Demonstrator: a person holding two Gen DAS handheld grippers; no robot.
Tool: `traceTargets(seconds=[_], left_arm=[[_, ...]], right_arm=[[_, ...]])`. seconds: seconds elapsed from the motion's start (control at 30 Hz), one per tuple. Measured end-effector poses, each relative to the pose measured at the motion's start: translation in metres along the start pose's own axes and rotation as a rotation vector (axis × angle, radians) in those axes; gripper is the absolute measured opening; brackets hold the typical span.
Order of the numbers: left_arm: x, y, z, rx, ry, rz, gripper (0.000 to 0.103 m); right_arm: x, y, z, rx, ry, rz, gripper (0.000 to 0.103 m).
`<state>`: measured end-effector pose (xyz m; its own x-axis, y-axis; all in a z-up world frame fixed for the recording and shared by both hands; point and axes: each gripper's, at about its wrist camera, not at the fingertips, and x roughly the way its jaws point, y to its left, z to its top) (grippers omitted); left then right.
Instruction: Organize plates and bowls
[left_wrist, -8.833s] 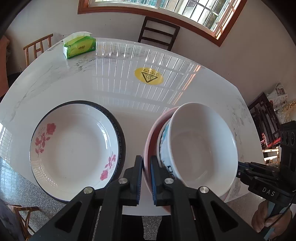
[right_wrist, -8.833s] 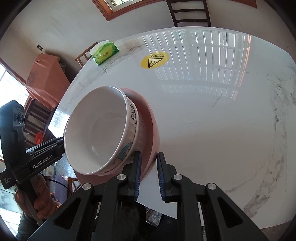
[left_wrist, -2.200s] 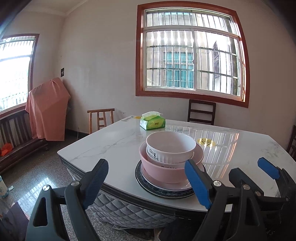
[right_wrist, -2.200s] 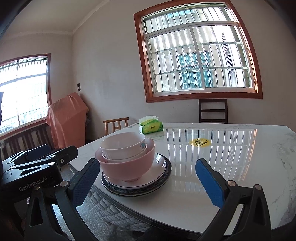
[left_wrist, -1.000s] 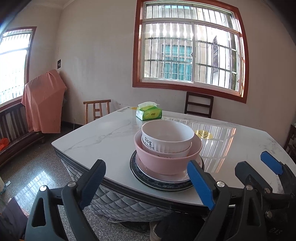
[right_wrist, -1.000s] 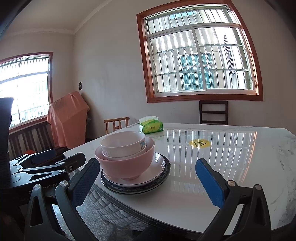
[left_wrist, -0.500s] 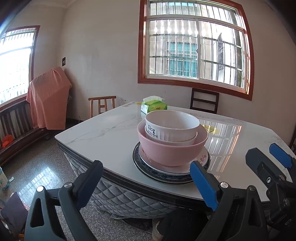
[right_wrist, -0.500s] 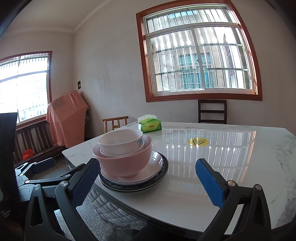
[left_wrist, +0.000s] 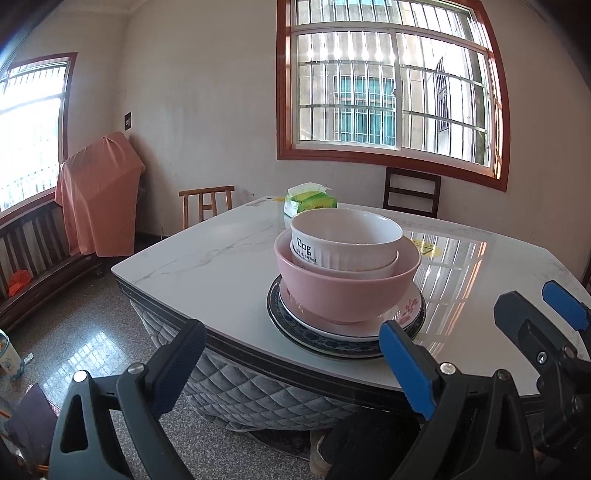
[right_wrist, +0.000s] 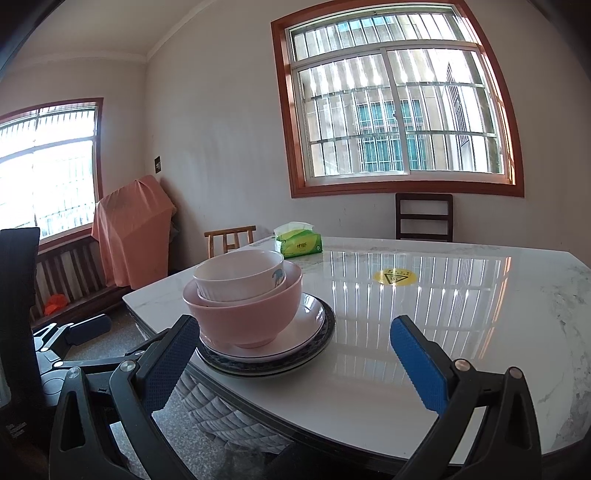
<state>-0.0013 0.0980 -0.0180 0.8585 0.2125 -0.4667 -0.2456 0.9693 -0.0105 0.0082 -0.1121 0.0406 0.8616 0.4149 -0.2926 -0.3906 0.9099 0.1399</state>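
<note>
Your left gripper (left_wrist: 291, 363) and right gripper (right_wrist: 295, 358) hang spread wide, empty; nudging the nested white ceramic bowl (right_wrist: 240, 275) and pink bowl (right_wrist: 243, 314) could slide the stack off the marble table's (right_wrist: 443, 332) near edge.

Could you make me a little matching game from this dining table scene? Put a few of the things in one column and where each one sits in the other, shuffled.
Things:
1. white bowl
2. pink bowl
3. floral plate
4. tissue pack

Places:
A. directly under the pink bowl
B. alone at the far side of the table
C. nested inside the pink bowl
D. sitting on the floral plate

Pairs: 1-C, 2-D, 3-A, 4-B
</note>
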Motion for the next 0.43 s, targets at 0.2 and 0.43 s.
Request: traceTargets(seconds=[0.2,0.43], left_arm=[[0.004,-0.001,-0.001,0.007,-0.004,0.019,0.097],[0.010,-0.004,0.001,0.033,0.026,0.048,0.097]], right_arm=[[0.001,-0.004,-0.002,0.001,0.011,0.001,0.103],[0.015,-0.044,0.006,0.014,0.084,-0.060,0.103]])
